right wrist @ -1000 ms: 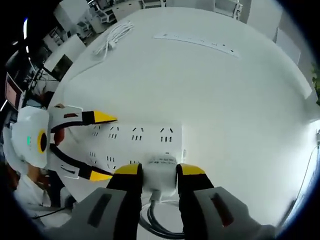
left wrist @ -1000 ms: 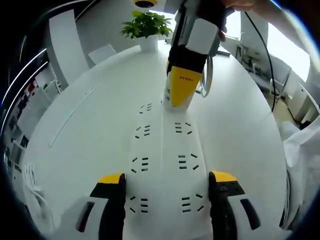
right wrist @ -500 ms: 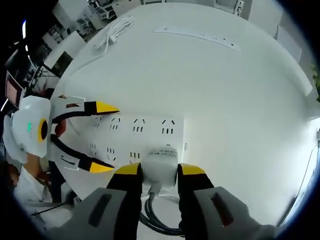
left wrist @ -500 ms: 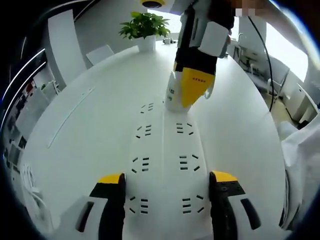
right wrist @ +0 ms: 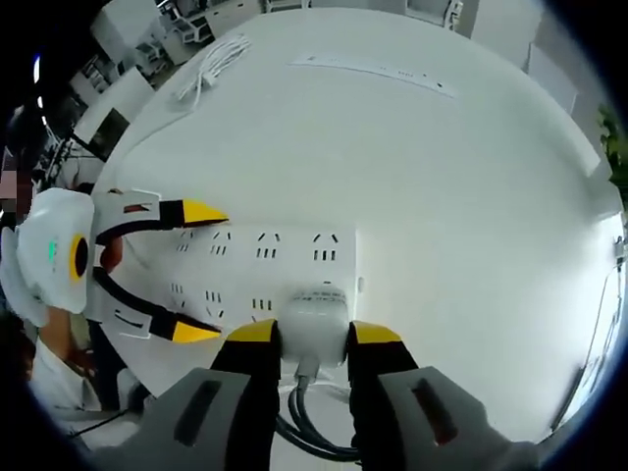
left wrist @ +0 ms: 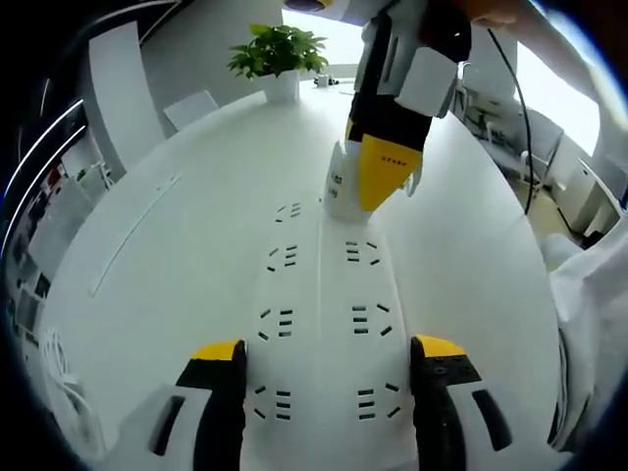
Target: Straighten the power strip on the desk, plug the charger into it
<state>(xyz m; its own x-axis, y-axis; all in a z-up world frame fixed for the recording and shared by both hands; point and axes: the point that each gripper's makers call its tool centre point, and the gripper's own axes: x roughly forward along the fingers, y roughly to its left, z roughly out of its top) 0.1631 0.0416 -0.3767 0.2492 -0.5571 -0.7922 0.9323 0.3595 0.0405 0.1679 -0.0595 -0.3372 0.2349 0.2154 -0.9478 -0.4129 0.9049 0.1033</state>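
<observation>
Your left tongs [left wrist: 327, 368] are spread wide around the near end of the strip [left wrist: 322, 324], which lies flat on the white bench [left wrist: 177, 245], one jaw along each long side. Further up the strip, your right tongs [right wrist: 303, 334] are pinching the white charger [right wrist: 314, 316] right over the far sockets, cable trailing back between the jaws. Way past that, a plant [left wrist: 275, 49] sits at the bench's far edge.

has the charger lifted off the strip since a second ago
Yes. In the left gripper view the charger, held by the right gripper, has risen slightly from the power strip sockets it sat against.
</observation>
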